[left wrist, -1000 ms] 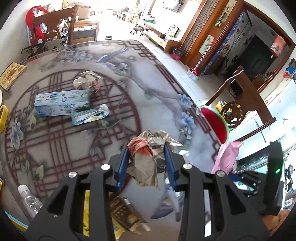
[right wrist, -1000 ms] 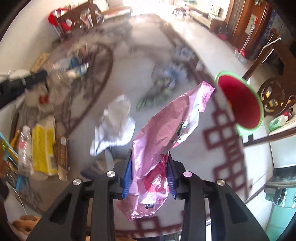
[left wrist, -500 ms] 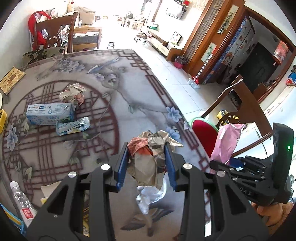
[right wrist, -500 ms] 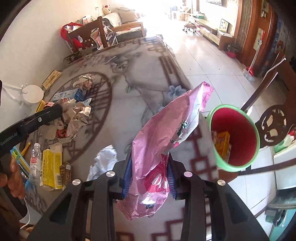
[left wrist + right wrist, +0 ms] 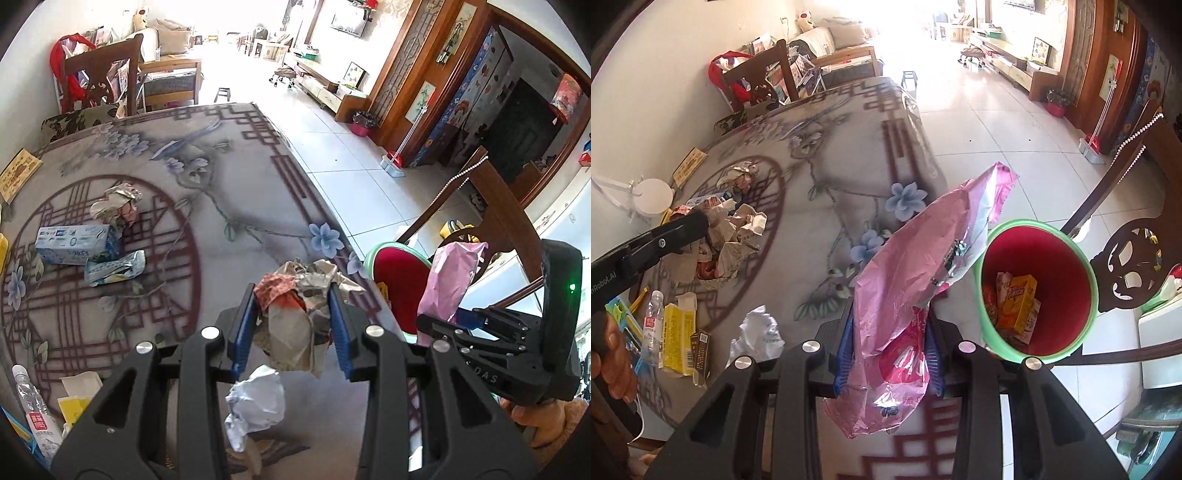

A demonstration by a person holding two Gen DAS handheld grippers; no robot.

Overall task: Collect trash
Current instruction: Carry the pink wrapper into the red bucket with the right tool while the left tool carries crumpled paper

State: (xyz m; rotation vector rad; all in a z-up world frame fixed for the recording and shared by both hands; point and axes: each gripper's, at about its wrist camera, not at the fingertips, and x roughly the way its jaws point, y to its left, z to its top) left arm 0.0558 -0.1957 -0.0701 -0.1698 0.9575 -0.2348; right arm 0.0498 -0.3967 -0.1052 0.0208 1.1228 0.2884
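My left gripper [image 5: 292, 295] is shut on a crumpled wad of paper and wrappers [image 5: 295, 321], held above the table near its right edge. My right gripper [image 5: 891, 321] is shut on a pink foil bag [image 5: 923, 258] that sticks up past its fingers. A green-rimmed bin with a red inside [image 5: 1038, 288] stands beside the table, just right of the pink bag, with an orange carton and wrappers in it. In the left wrist view the same bin [image 5: 400, 280] shows beyond the table edge, with the right gripper [image 5: 469, 317] and pink bag [image 5: 452, 273] over it.
On the patterned table [image 5: 240, 184] lie a blue tissue box [image 5: 75, 243], a blue wrapper [image 5: 114, 267], a crumpled paper ball [image 5: 116, 205], a white wad [image 5: 256, 404], a water bottle [image 5: 35, 417] and a yellow pack [image 5: 677, 328]. A wooden chair [image 5: 1134, 266] stands behind the bin.
Both grippers have carried their loads to the right across the table toward the bin. The bin's inside has come into full view in the right wrist view.
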